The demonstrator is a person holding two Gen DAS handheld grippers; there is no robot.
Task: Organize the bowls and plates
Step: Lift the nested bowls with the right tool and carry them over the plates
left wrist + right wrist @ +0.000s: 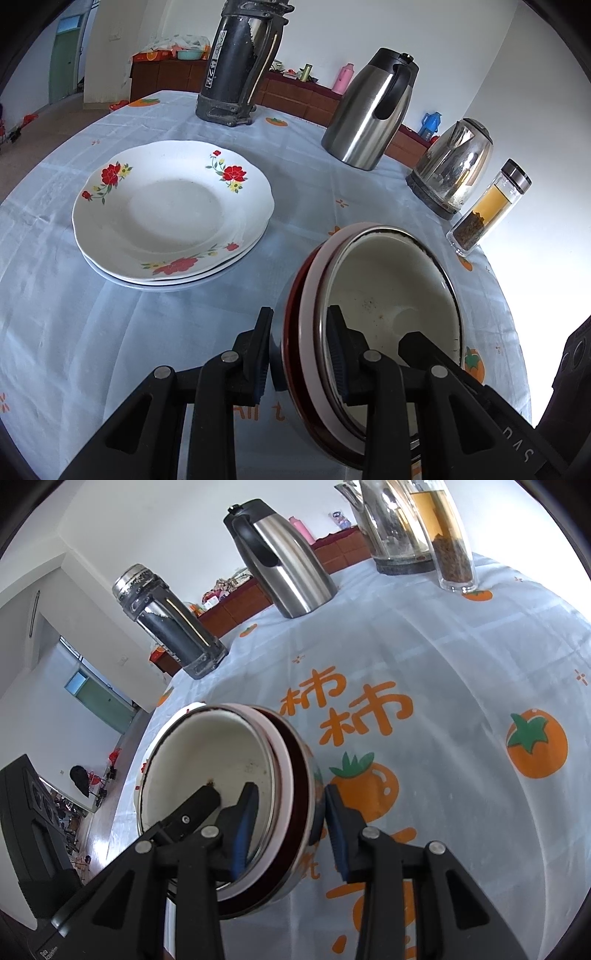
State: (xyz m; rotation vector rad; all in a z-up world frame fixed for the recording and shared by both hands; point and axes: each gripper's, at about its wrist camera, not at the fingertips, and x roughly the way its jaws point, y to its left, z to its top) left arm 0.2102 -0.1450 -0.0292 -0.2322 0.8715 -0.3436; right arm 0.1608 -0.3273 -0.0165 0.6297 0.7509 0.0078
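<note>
A stack of nested bowls (391, 306), a white enamel one with a metal rim inside a pink and a dark red one, is held between both grippers. My left gripper (299, 347) straddles its left rim, one finger inside and one outside. My right gripper (288, 823) straddles the opposite rim of the bowls (229, 775) the same way. Whether the pads press the rims or the bowls rest on the cloth is unclear. A stack of white plates with red flowers (173, 214) lies on the table to the left of the bowls.
On the blue persimmon-print tablecloth (74, 332) stand a black thermos (240, 62), a steel jug (373, 110), an electric kettle (454, 166) and a glass tea bottle (487, 210) along the far and right edge. The jug (284, 561) and thermos (170, 620) also show in the right wrist view.
</note>
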